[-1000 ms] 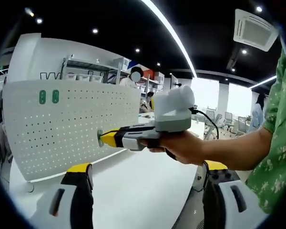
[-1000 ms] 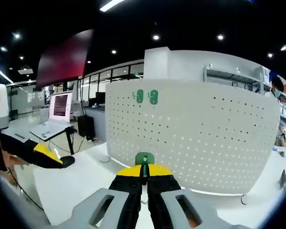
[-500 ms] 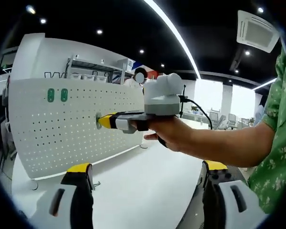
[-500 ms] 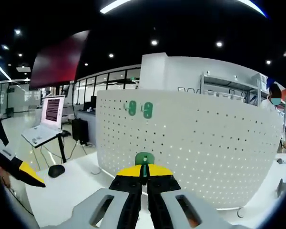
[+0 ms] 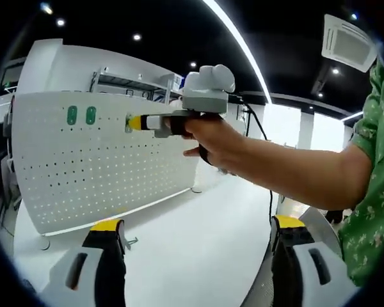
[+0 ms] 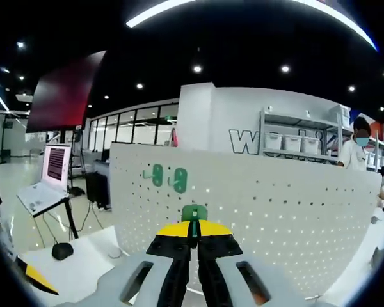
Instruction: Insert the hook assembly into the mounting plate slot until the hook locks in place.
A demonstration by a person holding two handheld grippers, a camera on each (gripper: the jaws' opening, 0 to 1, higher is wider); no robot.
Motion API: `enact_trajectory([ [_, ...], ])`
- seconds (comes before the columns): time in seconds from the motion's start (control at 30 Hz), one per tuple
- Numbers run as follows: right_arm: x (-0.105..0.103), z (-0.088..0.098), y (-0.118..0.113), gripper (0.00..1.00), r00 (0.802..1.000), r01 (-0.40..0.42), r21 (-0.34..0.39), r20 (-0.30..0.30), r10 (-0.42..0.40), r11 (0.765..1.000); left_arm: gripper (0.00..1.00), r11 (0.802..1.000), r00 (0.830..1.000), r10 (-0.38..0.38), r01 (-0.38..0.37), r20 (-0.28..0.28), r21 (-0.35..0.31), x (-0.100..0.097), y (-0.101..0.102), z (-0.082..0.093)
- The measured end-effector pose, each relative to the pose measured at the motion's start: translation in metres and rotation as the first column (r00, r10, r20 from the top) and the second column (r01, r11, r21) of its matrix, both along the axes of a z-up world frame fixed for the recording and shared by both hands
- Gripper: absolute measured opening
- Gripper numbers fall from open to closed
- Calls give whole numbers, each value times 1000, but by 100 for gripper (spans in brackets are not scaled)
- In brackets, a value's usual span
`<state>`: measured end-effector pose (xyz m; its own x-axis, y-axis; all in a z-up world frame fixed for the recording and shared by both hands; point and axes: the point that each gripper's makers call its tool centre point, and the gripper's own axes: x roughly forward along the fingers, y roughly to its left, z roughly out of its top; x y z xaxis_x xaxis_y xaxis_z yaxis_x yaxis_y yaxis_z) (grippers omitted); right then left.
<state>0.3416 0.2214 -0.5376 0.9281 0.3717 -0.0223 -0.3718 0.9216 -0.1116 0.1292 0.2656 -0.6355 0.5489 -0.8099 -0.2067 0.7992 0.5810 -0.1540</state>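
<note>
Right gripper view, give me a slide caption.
Right gripper shut on a green hook, facing the white pegboard.

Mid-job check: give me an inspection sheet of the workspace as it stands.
Surface: white tabletop, bare in front of the board.
Job's things: white perforated mounting plate upright; two green hooks already on it; a third green hook in the right gripper.
Clutter: black mouse.
Grippers: right gripper shut on the hook, near the plate's top; left gripper open.
Cables: black cable from the right gripper.
Surroundings: laptop, shelving, a person.
</note>
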Motion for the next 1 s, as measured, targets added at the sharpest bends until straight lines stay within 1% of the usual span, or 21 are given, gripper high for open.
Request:
enact_trajectory([
  [0.1,8,9,1,1,999,23,-10,31,-23,1000,97,1000,1000,0,0,-1,4,3,2,-2],
  [0.3,19,12,4,1,998,49,-13,43,-48,999,97,1000,1000,0,1,-10,10,7,5,-9],
  [0.4,22,17,7,1,996,66,-15,65,-65,998,96,1000,1000,1,-1,-15,8,9,7,-11],
  [0.57,32,21,10,1,996,69,-14,60,-68,998,96,1000,1000,6,-6,-23,6,10,15,-13],
  [0.7,39,28,11,1,995,83,-11,62,-82,996,95,1000,1000,13,-13,-27,2,10,19,-14],
  [0.8,45,34,12,1,994,93,7,62,-93,996,95,1000,1000,12,-12,-29,2,10,20,-15],
  [0.93,49,37,16,1,992,104,6,65,-105,995,95,1000,999,11,-11,-32,1,10,21,-16],
  [0.97,50,38,17,1,992,111,-2,69,-110,994,94,1000,999,10,-10,-32,1,10,21,-16],
  [1.0,50,38,17,1,990,121,-28,82,-119,992,94,1000,999,9,-9,-33,1,10,21,-16],
])
